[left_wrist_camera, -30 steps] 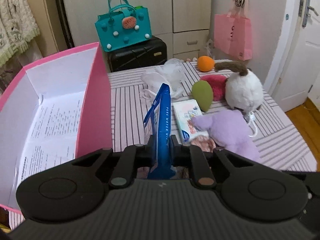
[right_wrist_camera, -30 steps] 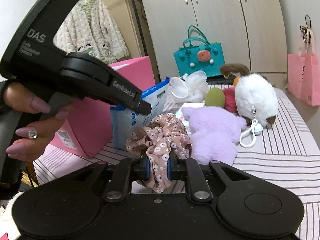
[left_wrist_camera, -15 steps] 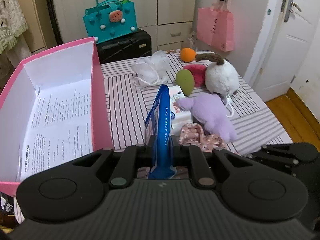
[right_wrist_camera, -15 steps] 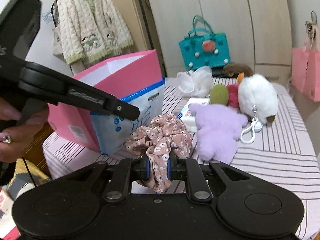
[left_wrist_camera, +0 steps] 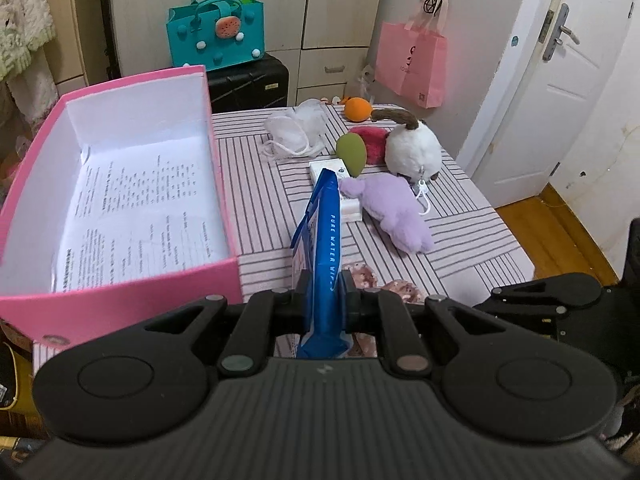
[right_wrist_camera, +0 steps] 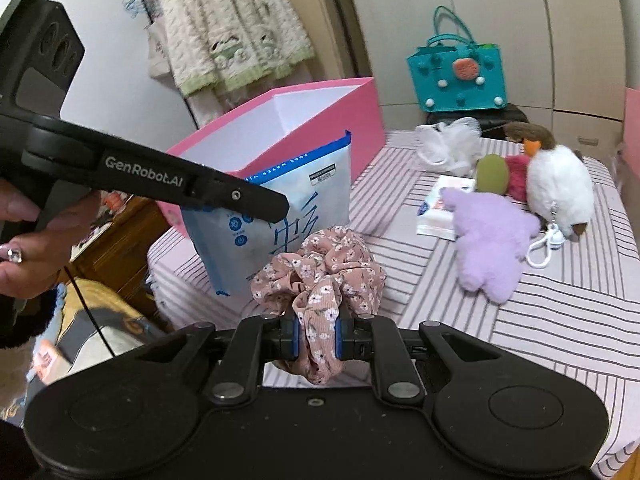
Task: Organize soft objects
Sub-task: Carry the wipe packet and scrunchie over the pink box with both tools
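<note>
My left gripper (left_wrist_camera: 323, 300) is shut on a blue and white pack of wet wipes (left_wrist_camera: 322, 240), held on edge above the striped table, just right of the open pink box (left_wrist_camera: 216, 152). Seen from the right wrist, the same wipes pack (right_wrist_camera: 280, 216) hangs from the left gripper (right_wrist_camera: 276, 206) in front of the pink box (right_wrist_camera: 340, 120). My right gripper (right_wrist_camera: 317, 338) is shut on a pink floral scrunchie (right_wrist_camera: 320, 268), lifted off the table. A purple plush (left_wrist_camera: 396, 208), a white plush with a keyring (left_wrist_camera: 412, 150) and a green sponge (left_wrist_camera: 351, 154) lie further back.
The pink box holds only a printed sheet (left_wrist_camera: 132, 208). A white mesh pouf (left_wrist_camera: 296, 132), an orange ball (left_wrist_camera: 357, 109), a red fuzzy item (left_wrist_camera: 374, 142) and a small tissue pack (left_wrist_camera: 332, 170) lie on the striped cloth (left_wrist_camera: 260, 200). A teal bag (left_wrist_camera: 216, 36) sits on a black case behind. A hand (right_wrist_camera: 28, 248) holds the left gripper.
Both grippers have risen with their loads. The left one pulled back and up, so more of the pink box and table shows. The scrunchie hangs higher over the table.
</note>
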A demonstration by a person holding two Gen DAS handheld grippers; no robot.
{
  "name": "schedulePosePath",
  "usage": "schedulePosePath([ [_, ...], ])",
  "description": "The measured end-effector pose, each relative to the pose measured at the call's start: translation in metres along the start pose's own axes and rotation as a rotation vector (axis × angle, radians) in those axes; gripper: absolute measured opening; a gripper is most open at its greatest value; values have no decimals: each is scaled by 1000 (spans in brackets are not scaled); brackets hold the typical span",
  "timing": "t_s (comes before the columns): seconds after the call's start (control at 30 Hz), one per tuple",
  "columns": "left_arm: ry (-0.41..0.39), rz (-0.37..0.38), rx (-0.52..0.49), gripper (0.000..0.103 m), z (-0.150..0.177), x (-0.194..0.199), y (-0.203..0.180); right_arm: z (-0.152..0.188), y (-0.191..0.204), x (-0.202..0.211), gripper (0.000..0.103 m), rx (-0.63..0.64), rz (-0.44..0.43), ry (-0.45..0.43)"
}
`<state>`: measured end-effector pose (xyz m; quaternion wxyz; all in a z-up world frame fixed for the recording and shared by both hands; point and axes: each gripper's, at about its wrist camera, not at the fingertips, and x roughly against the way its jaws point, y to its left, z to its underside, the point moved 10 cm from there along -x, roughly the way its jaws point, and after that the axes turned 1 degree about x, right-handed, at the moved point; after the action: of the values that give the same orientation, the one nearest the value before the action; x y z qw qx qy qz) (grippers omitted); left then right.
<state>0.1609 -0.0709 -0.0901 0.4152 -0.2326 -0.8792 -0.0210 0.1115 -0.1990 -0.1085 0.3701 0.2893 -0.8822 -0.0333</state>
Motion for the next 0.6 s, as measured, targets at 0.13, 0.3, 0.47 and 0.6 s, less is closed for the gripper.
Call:
schedulePosePath([
  [0.13, 31, 14, 8, 12, 8, 14, 7, -2, 17, 5, 18, 9, -37, 20],
  [0.3, 75, 29, 37, 12, 19, 31, 21, -8, 40, 12, 19, 26, -90, 37],
  [0.47, 64, 26, 56, 12, 27, 57, 34, -13, 61, 15, 19, 48, -137, 80],
  [0.6, 45, 14, 65, 12, 29, 80, 42, -19, 83, 20, 19, 73, -188, 85],
])
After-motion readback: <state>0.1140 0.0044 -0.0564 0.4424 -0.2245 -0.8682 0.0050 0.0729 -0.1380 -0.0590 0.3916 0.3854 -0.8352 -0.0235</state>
